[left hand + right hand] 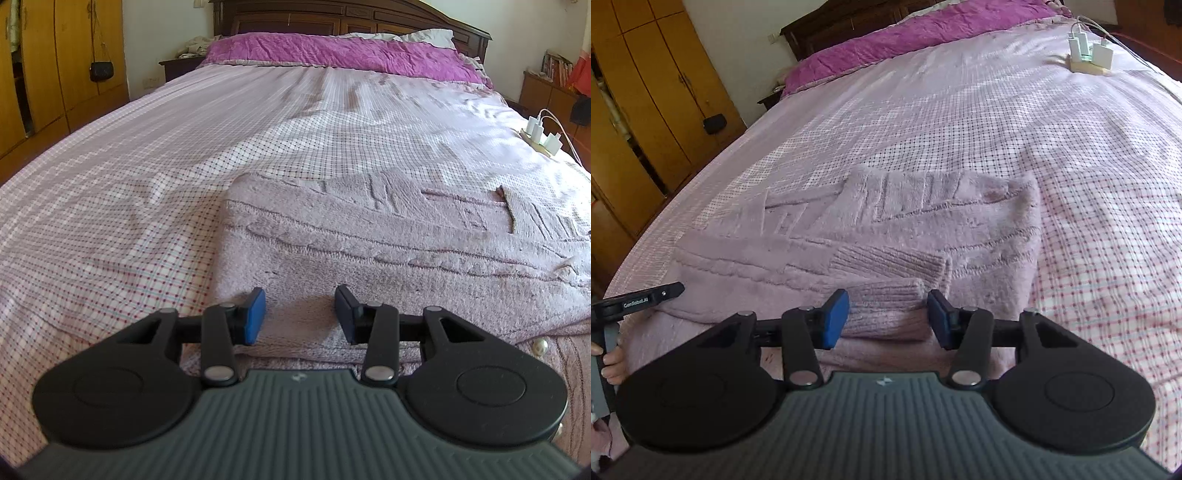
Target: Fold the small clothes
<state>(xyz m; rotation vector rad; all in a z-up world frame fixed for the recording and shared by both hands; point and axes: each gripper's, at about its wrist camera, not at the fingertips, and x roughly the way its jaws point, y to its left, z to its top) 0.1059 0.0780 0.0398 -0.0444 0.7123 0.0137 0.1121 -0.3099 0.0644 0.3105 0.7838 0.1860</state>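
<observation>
A fuzzy lilac knit sweater [388, 251] lies partly folded on the checked bedsheet [147, 184]. In the right wrist view the sweater [886, 229] has its two ribbed sleeve cuffs [886, 266] laid across the body. My left gripper [300, 314] is open and empty, low over the sweater's near left edge. My right gripper [888, 317] is open, with the nearer ribbed cuff [882, 310] lying between its blue pads [836, 317], not pinched. The left gripper's body [635, 301] shows at the left edge of the right wrist view.
A power strip with white chargers [541, 134] lies on the bed's right side, also in the right wrist view [1087, 55]. A purple blanket [332, 51] and a pillow lie at the headboard. Wooden wardrobes [646, 110] stand left of the bed. A pearl button [540, 346] shows on the sweater.
</observation>
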